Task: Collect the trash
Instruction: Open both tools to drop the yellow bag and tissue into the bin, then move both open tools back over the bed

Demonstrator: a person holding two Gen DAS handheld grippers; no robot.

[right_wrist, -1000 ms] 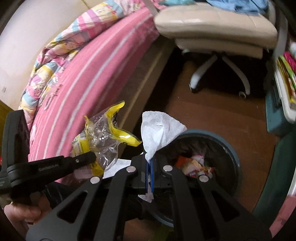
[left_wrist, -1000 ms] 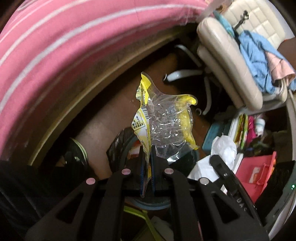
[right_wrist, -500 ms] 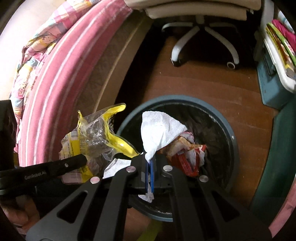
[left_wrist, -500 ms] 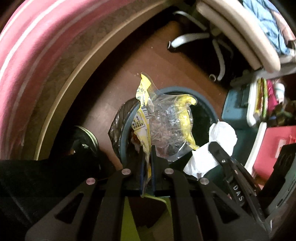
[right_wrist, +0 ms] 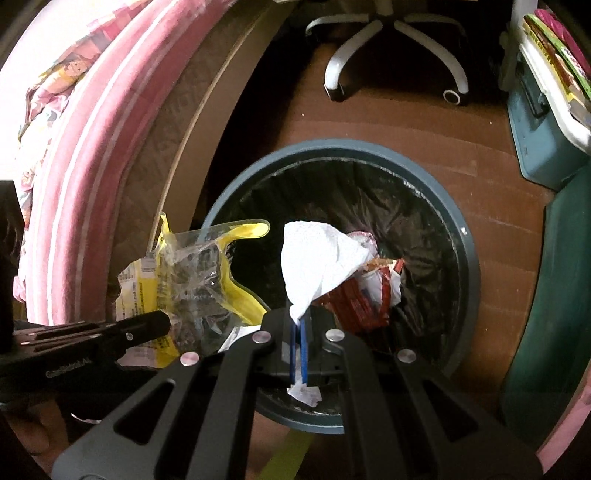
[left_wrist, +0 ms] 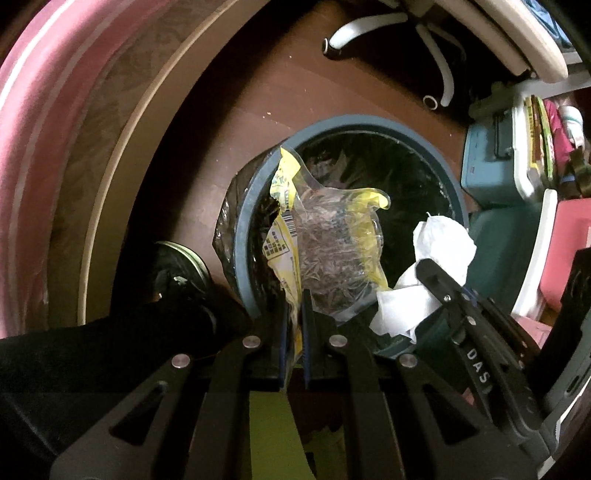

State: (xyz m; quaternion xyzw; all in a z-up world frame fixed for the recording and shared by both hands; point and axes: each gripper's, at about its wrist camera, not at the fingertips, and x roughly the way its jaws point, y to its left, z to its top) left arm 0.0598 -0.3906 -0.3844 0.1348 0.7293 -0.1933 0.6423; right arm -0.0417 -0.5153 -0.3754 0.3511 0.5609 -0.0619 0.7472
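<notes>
A pink bed [right_wrist: 74,192] stands beside the brown floor [right_wrist: 498,206]. Below me is the round trash bin [right_wrist: 466,236] with red wrappers [right_wrist: 354,306] inside. My left claw [left_wrist: 294,314] grips the yellow plastic bag [left_wrist: 332,251], my right claw [right_wrist: 299,325] pinches the white tissue [right_wrist: 317,254], both over the bin.

Reddish-brown wooden floor [right_wrist: 491,206] in dim light, pink striped bed [right_wrist: 74,206] with a pale wooden frame along the left, white star base of an office chair [right_wrist: 391,33] on castors at the top, teal storage box [right_wrist: 535,136] with books stacked at right.
</notes>
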